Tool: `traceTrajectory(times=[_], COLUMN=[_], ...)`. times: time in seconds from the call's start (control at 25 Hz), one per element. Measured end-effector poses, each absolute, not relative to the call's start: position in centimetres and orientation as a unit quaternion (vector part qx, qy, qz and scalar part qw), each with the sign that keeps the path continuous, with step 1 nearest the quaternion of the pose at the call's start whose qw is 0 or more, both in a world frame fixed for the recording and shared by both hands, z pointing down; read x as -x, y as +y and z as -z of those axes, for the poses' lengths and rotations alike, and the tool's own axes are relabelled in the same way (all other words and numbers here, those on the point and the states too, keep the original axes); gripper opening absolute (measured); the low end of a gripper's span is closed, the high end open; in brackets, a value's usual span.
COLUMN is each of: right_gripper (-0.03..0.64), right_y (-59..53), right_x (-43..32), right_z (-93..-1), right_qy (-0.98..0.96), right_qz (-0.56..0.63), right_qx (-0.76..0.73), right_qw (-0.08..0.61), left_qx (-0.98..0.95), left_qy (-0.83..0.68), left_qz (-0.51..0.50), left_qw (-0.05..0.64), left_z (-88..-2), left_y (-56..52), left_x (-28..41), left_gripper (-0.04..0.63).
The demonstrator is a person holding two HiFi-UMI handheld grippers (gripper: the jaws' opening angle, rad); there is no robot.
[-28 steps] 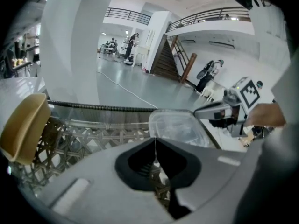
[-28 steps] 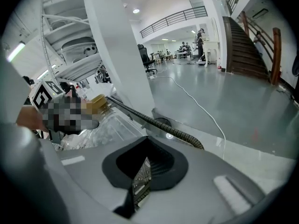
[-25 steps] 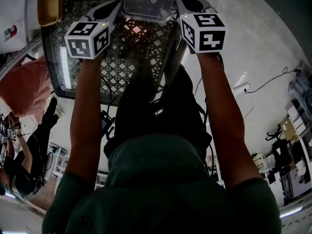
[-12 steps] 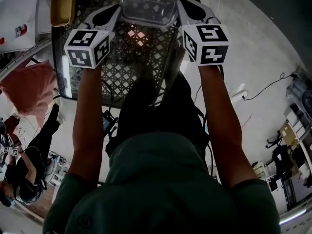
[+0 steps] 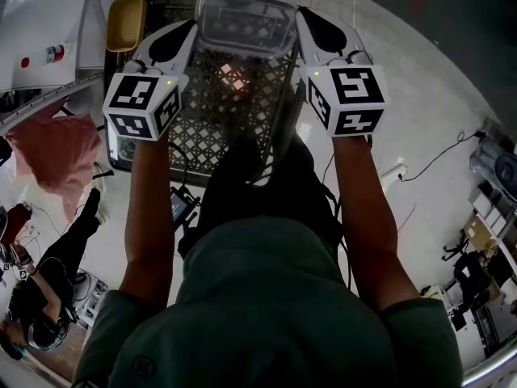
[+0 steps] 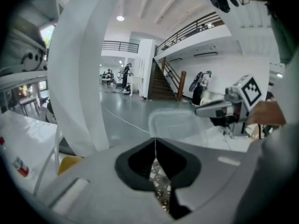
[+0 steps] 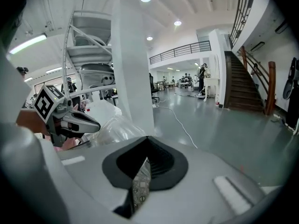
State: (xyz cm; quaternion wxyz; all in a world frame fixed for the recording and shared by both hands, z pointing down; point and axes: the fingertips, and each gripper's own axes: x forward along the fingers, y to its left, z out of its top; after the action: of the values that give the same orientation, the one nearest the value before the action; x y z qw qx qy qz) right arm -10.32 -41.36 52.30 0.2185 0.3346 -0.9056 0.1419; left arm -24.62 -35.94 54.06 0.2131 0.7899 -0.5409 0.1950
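Between shut grippers (image 5: 182, 35) (image 5: 311, 27), clear container (image 5: 246, 18)

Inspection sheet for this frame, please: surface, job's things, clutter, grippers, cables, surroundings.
Surface: black lattice basket below the grippers, over a pale floor.
Job's things: clear container, held up between both grippers above the basket.
Clutter: yellow dish at the basket's corner; pink cloth beside the basket.
Grippers: left gripper and right gripper have jaws together, one at each side of the container.
Cables: white cable runs across the floor.
Surroundings: open hall with a white pillar and a staircase.
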Motion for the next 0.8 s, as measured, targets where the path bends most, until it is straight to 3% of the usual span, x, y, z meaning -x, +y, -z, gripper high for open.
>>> traceTrajectory(times=[0.8], right_gripper=[0.002], right_y=[-34.6], right_x=[11.3], right_z=[-35.8], right_qy=[-0.931], right_qz=[-0.024], right_qx=[-0.331], right_qw=[0.152], left_qx=[-0.798], left_qy=[-0.581], left_qz=[-0.134], left_qw=[0.086], left_z=[-38.1], left_y=[-29.6], left_x=[25.7], left_gripper=[0.006])
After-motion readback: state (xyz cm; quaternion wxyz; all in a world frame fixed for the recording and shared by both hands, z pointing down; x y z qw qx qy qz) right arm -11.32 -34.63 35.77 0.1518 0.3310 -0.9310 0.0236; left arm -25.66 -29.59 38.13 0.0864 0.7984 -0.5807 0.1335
